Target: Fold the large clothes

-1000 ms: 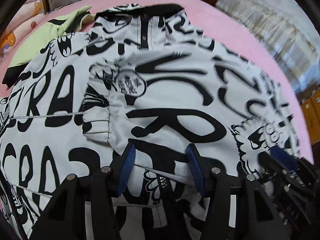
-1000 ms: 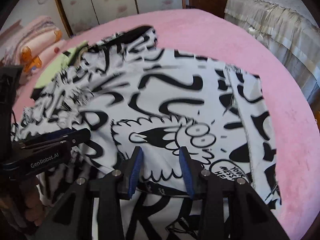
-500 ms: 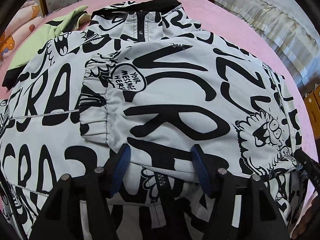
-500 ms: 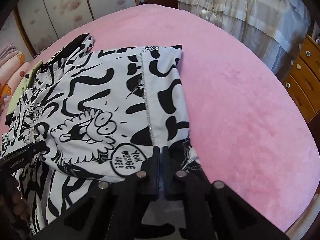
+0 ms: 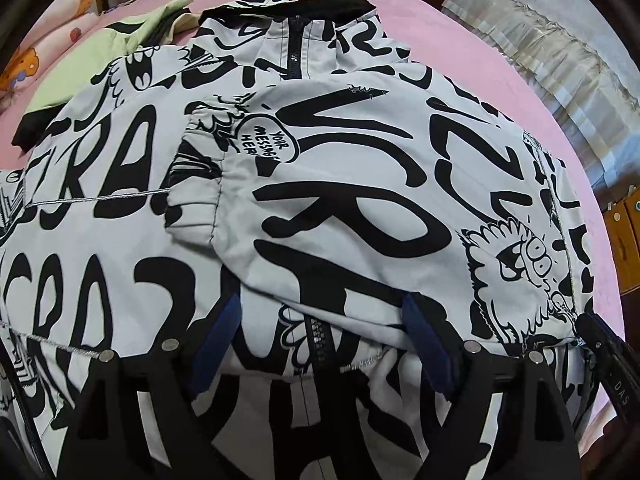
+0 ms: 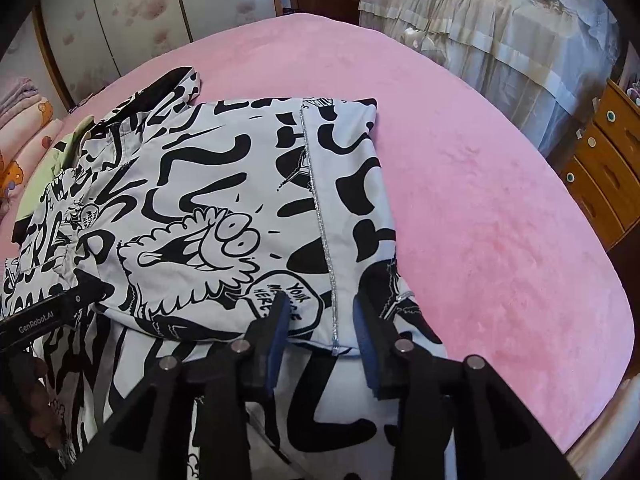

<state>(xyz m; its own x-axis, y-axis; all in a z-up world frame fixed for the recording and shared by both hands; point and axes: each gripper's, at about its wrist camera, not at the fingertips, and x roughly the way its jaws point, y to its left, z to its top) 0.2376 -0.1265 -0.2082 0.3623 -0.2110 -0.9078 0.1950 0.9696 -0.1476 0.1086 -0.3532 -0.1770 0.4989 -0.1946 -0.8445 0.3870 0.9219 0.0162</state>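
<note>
A white jacket (image 5: 344, 200) with black graffiti print lies on the pink bed (image 6: 480, 200), collar at the far end. One sleeve is folded across its front, cuff (image 5: 196, 208) toward the left. My left gripper (image 5: 320, 332) hovers over the near zipper area. Its jaws are opening, and the cloth below lies apart from the blue pads. My right gripper (image 6: 324, 332) is at the folded part's near hem by the silver seam (image 6: 320, 220). Its jaws are opening too, with the hem lying loose between them. One of the left gripper's fingers (image 6: 86, 290) shows at the left of the right wrist view.
A pale green garment (image 5: 100, 64) lies under the jacket's far left side. Folded cartoon-print bedding (image 6: 24, 120) is stacked at the left, wardrobe doors (image 6: 132, 20) stand behind. A frilled bed cover (image 6: 500, 40) and wooden drawers (image 6: 608, 160) are to the right.
The right gripper slid right along the near hem, shut there half a second ago, and has since opened. The left gripper's jaws have widened, and the folded sleeve has settled flat.
</note>
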